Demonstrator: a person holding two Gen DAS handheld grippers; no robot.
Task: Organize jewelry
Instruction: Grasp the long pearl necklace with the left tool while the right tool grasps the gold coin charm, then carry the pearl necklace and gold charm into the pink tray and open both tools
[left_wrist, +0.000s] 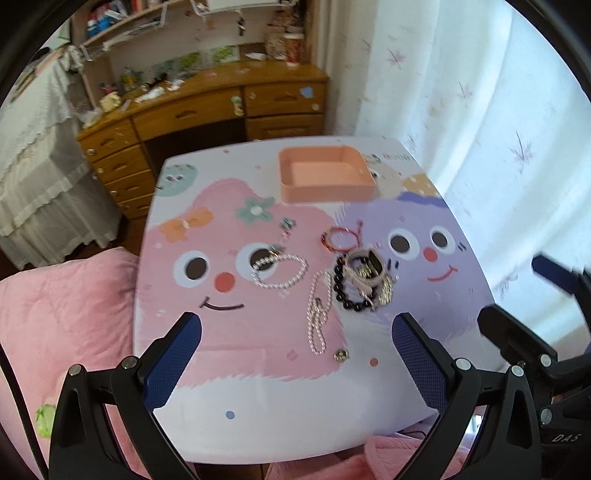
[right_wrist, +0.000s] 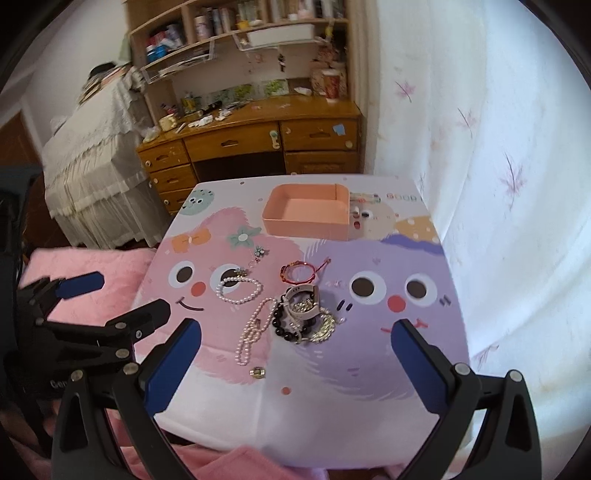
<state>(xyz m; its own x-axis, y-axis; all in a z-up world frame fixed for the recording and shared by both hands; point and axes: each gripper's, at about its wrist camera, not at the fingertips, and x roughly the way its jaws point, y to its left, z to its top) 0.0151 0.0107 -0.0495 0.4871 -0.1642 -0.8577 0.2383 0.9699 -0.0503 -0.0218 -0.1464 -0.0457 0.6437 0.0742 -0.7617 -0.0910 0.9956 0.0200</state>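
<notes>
Both grippers: left gripper (left_wrist: 297, 326), right gripper (right_wrist: 295, 334) spread wide, empty | long white pearl strand (left_wrist: 317, 314) dead ahead, lengthwise, nearer left | shallow pink square tray (left_wrist: 325, 192) beyond.

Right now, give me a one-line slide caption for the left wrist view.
Open left gripper poised over loose jewelry, with pearl necklace and black bead bracelet nearest, and an empty pink tray waiting beyond on the cartoon-print table.

Text 1: "DAS" in white on the black body of my right gripper (left_wrist: 565, 435), seen from my left wrist | Text 2: "GOOD", partly cut off, printed on the table (right_wrist: 404, 196) beside the pink tray (right_wrist: 306, 223) | Text 3: "Gen…" on my left gripper (right_wrist: 55, 384), remainder hidden.
</notes>
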